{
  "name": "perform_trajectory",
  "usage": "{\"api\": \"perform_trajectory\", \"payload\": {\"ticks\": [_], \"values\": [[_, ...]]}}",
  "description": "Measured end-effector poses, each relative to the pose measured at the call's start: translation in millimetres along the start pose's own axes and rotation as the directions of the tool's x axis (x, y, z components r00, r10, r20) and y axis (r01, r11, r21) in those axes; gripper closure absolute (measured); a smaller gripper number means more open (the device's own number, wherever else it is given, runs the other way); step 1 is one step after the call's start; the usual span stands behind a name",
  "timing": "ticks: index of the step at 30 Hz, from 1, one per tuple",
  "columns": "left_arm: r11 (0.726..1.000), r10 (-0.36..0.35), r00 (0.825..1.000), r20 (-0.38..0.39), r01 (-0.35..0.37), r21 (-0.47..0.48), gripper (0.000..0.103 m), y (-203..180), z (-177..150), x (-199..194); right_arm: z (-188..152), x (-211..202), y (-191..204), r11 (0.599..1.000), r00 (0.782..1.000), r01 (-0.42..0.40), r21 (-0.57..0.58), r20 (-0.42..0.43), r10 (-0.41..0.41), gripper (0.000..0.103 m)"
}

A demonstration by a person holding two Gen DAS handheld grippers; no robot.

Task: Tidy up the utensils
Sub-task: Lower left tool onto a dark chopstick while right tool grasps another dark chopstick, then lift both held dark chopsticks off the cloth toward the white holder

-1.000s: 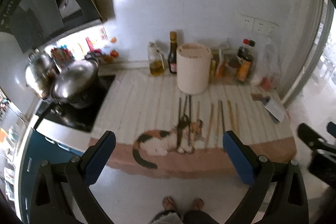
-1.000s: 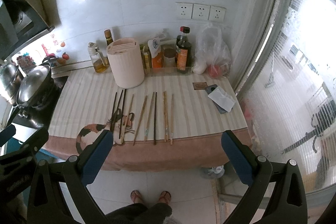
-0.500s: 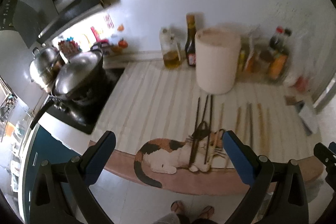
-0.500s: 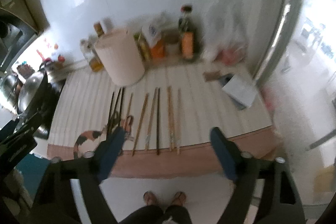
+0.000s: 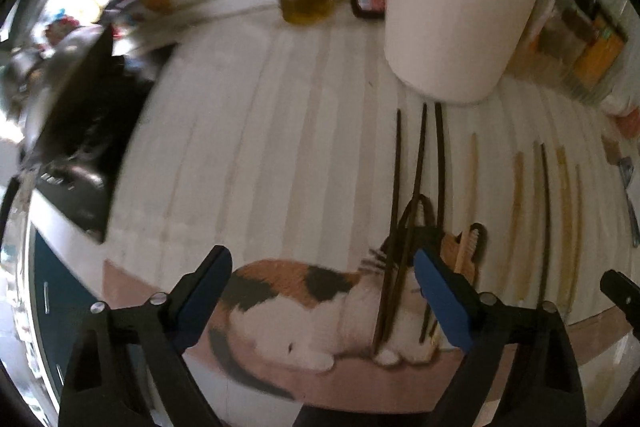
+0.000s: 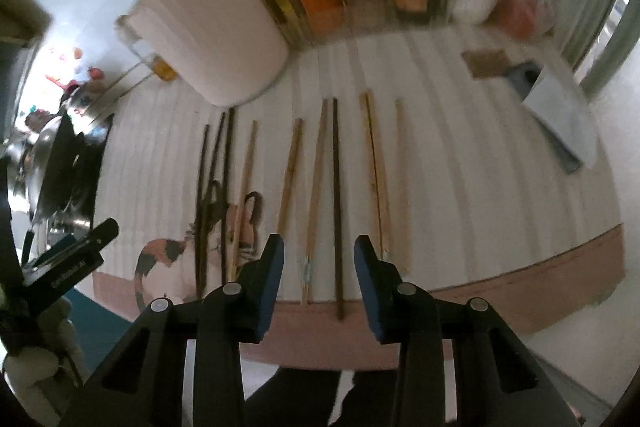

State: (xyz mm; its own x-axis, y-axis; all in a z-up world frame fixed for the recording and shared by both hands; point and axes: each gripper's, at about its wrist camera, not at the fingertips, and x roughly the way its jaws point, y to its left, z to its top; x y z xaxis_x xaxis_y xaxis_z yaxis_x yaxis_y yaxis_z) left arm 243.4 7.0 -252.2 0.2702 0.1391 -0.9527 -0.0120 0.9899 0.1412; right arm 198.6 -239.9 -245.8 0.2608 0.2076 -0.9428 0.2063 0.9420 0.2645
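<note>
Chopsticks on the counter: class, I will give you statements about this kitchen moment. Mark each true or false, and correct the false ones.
1. The chopsticks lie side by side on the striped mat. True.
2. The right gripper clamps a chopstick. False: its jaws have just been closing, but nothing is between the pads.
3. The pale cylindrical holder stands behind the chopsticks. True.
4. The left gripper is shut. False: it is open, above the cat picture.
5. All chopsticks are dark. False: several are light wood.
</note>
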Motion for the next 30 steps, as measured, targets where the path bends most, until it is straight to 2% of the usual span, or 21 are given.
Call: {"api": "perform_trajectory", "payload": {"ticks": [3, 7, 11, 16, 18, 22, 24, 28, 29, 30], "values": [[0.998, -0.039, 0.998, -0.049, 0.041, 0.043, 0.03, -7, 14, 30, 12, 28, 0, 0.999, 0.999, 0.017, 0.042, -0.035, -0.015, 0.065], [0.993, -0.065, 0.995, -0.08, 0.073, 0.093, 0.031, -15, 28, 55, 28, 62, 3, 0.995, 0.996, 0.071, 0.063, -0.061, -0.067, 0.065], [0.986, -0.08, 0.992, -0.1, 0.094, 0.136, 0.039, -24, 38, 74, 38, 92, 7, 0.99, 0.988, 0.13, 0.051, -0.085, -0.126, 0.065], [0.98, -0.083, 0.99, -0.114, 0.102, 0.173, 0.04, -34, 44, 85, 44, 116, 12, 0.984, 0.979, 0.176, 0.031, -0.112, -0.171, 0.065], [0.977, -0.085, 0.99, -0.116, 0.105, 0.183, 0.05, -38, 45, 88, 45, 124, 14, 0.981, 0.974, 0.191, 0.02, -0.124, -0.188, 0.065], [0.977, -0.092, 0.989, -0.116, 0.113, 0.181, 0.06, -43, 49, 92, 46, 133, 18, 0.979, 0.972, 0.205, -0.007, -0.118, -0.204, 0.065], [0.975, -0.117, 0.986, -0.117, 0.136, 0.175, 0.078, -44, 50, 91, 47, 135, 19, 0.979, 0.971, 0.205, -0.017, -0.118, -0.206, 0.066], [0.975, -0.121, 0.987, -0.105, 0.138, 0.176, 0.093, -43, 48, 89, 48, 143, 23, 0.974, 0.964, 0.224, -0.032, -0.138, -0.226, 0.084], [0.975, -0.115, 0.988, -0.102, 0.131, 0.178, 0.098, -43, 52, 90, 48, 143, 23, 0.974, 0.965, 0.222, -0.036, -0.133, -0.225, 0.086], [0.977, -0.104, 0.99, -0.099, 0.12, 0.178, 0.098, -44, 51, 90, 55, 146, 23, 0.973, 0.964, 0.224, -0.046, -0.132, -0.229, 0.087]]}}
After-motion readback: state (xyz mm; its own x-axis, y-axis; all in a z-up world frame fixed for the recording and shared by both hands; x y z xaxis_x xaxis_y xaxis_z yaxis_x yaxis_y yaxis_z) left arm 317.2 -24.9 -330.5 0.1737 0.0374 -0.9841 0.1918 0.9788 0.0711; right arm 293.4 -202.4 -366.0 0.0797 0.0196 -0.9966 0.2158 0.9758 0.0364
